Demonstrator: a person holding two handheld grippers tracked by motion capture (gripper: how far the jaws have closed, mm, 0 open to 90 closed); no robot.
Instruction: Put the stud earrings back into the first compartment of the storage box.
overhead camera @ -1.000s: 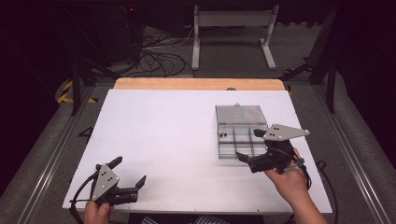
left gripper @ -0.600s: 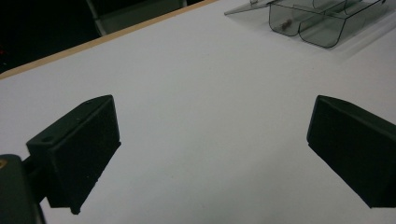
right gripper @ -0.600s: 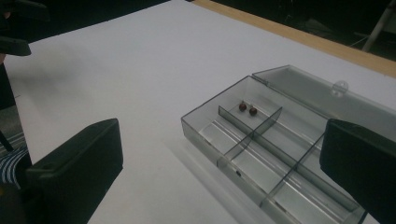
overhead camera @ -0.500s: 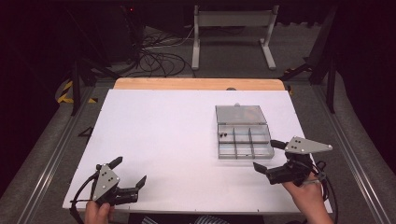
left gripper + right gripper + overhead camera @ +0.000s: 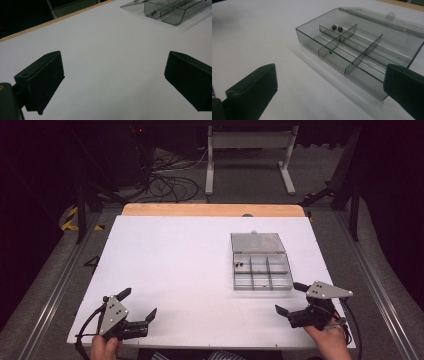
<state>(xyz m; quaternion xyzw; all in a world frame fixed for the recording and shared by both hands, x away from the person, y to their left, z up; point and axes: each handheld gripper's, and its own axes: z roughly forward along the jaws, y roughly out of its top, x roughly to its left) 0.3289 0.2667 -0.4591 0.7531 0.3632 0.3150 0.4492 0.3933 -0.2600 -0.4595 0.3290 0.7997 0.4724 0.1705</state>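
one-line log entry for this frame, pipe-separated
left claw: open, idle | right claw: open, empty, near organizer box | box: lid open | two small beads in far-left compartment

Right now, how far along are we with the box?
Done: the box sits lid open, two beads in its far left compartment. In hand: nothing; left gripper and right gripper are open, clear of the box. Left: I can't tell; the other compartments look empty and no loose beads are in sight.
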